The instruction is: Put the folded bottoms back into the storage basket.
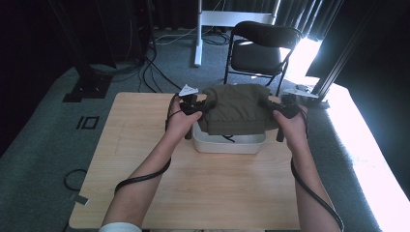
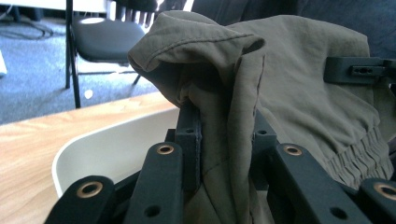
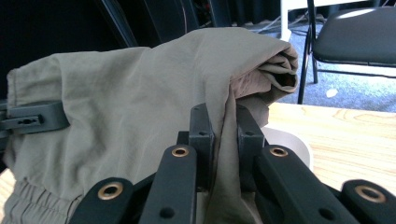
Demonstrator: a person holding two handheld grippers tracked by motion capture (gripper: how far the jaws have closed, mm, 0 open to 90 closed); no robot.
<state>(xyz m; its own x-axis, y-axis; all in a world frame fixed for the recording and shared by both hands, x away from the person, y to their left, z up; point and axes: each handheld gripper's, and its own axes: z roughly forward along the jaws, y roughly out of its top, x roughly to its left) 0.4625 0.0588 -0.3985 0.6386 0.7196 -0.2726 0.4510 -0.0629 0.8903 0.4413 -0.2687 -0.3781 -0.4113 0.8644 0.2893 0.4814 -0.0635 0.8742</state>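
1. The folded olive-green fabric garment (image 1: 237, 108), matte and creased, has stitched seams and a gathered elastic band along its lower edge.
2. It hangs stretched between the two tongs, just above the white rectangular plastic tub (image 1: 228, 143) on the light wooden tabletop (image 1: 145, 145).
3. The left tongs (image 1: 209, 105) are clamped on the garment's left edge; in the left gripper view the cloth rises bunched between the black jaws (image 2: 224, 135).
4. The right tongs (image 1: 267, 105) pinch the opposite edge the same way (image 3: 225, 128).
5. Both forearms reach forward from the near side, hands level with each other and jaws pointing inward.
6. A black folding chair (image 1: 258, 46) stands beyond the tongs.
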